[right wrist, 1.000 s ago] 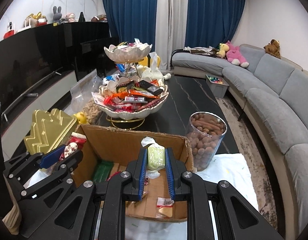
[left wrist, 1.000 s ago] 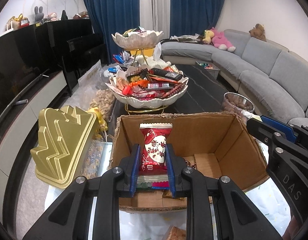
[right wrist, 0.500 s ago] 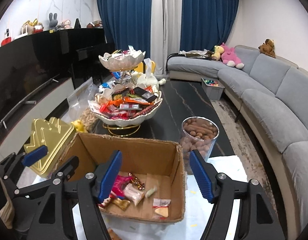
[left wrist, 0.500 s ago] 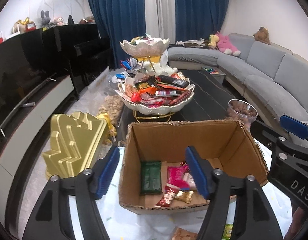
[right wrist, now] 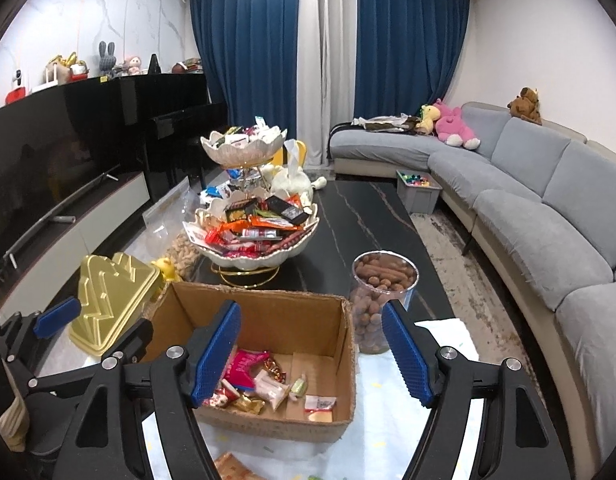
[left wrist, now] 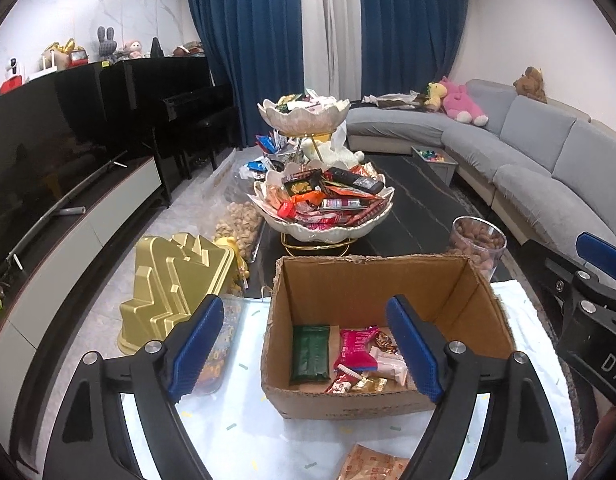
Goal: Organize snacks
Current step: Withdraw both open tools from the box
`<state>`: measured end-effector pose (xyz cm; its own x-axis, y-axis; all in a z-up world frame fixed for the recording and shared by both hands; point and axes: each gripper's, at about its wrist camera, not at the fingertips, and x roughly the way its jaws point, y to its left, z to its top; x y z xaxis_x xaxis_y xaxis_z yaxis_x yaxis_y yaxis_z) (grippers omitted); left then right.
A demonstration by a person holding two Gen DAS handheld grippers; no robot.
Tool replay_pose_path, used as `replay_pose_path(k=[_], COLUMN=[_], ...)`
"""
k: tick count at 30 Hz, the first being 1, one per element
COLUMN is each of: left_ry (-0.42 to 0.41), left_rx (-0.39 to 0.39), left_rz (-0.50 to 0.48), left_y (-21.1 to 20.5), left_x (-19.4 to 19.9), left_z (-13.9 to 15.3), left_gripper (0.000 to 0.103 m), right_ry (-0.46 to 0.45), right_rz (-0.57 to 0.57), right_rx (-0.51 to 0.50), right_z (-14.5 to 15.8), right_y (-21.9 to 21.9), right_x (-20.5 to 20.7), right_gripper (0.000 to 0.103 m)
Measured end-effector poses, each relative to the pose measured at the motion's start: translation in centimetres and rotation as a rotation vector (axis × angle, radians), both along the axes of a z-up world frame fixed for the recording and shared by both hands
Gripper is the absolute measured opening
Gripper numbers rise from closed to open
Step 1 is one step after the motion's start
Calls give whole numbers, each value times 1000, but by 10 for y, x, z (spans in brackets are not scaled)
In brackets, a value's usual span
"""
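Both grippers, left [left wrist: 304, 350] and right [right wrist: 311, 354], hang spread and empty above my cardboard box [left wrist: 371, 280], jaws just opened; loose snacks [left wrist: 363, 356] lie on its floor, collected there to clear the table [left wrist: 244, 420].

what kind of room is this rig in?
Most likely a home living room. A grey sectional sofa with plush toys runs along one side, a TV sits on a low cabinet opposite, and the cardboard box of snacks stands on a dark coffee table between them.
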<state>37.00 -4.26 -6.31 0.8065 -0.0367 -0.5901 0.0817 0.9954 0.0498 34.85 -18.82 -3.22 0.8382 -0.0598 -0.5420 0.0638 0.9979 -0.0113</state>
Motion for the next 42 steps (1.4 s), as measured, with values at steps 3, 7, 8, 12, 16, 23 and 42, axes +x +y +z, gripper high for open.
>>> replay_pose_path(k=[3, 7, 8, 12, 16, 23, 42], left_ry=[-12, -26, -29, -38, -39, -43, -17], left_rx=[1, 0, -1, -5, -11, -12, 3], left_rz=[-4, -8, -10, -14, -22, -36, -103], left_y=[-1, -3, -4, -5, -8, -12, -16], left_x=[-7, -17, -21, -32, -42, -62, -98], left_z=[7, 15, 17, 21, 23, 24, -6], left_gripper=[84, 84, 84, 84, 84, 84, 84], right_ry=[-9, -21, -23, -29, -38, -45, -3], right_rz=[-5, -11, -13, -22, -29, -35, -50], right_rx=[1, -2, -2, 2, 2, -2, -2], right_z=[5, 11, 12, 17, 21, 23, -9], right_y=[-1, -3, -4, -8, -10, -15, -21], right_x=[-8, -17, -19, -31, -44, -62, -102], right_gripper=[74, 74, 74, 74, 74, 74, 74])
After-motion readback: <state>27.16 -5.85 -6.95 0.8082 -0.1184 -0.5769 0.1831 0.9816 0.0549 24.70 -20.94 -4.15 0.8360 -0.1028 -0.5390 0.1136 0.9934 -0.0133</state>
